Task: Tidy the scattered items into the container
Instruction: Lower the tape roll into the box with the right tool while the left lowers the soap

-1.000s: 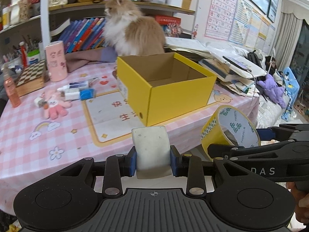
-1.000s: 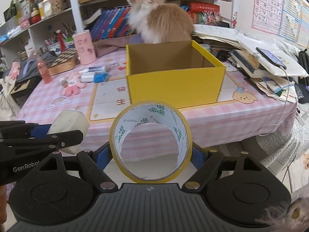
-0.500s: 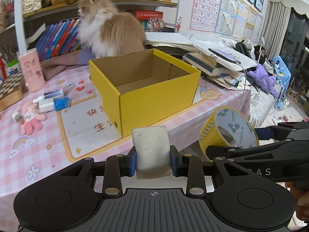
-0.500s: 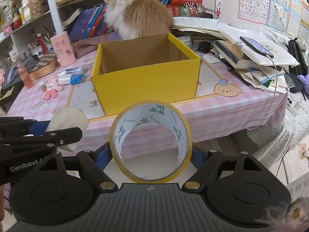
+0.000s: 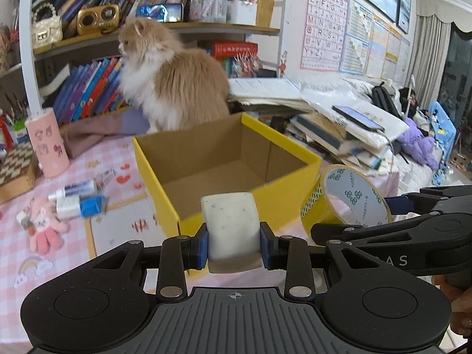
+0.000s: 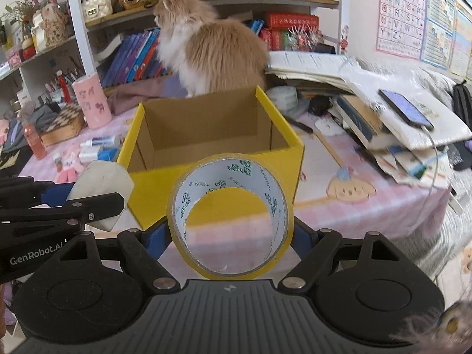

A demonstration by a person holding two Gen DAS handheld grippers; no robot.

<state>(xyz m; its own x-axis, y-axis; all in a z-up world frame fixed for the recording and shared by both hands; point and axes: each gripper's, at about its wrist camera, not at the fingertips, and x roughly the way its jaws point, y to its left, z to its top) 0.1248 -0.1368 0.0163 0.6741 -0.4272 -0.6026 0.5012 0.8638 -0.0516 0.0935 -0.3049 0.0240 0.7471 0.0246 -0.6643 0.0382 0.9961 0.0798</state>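
The table (image 5: 59,268), under a pink checked cloth, carries everything here, and at its back a fluffy ginger-and-white cat (image 5: 174,88) sits facing the bookshelves. In front of the cat stands the yellow box (image 5: 224,159), open-topped with bare brown cardboard inside and nothing visible in it. To its right a heap of books and papers (image 6: 392,124) slopes toward the table edge, a phone (image 6: 405,109) lying on top. Both grippers hover at the near side of the box, each loaded. The right gripper (image 6: 231,236) has its blue pads set wide against the outside of a roll of yellow tape (image 6: 230,215), held on edge so that the box front shows through the core. The left gripper (image 5: 234,243) is drawn in much narrower, clamping a white eraser (image 5: 231,230) (scuffed and speckled on top) squarely between its pads. Left of the box lie the things not yet collected: a pink cup (image 5: 47,144) standing upright, a pink plush (image 5: 44,227) flat on the cloth, a glue stick (image 5: 76,190) and a small blue-and-white carton (image 5: 81,206) just beside each other.
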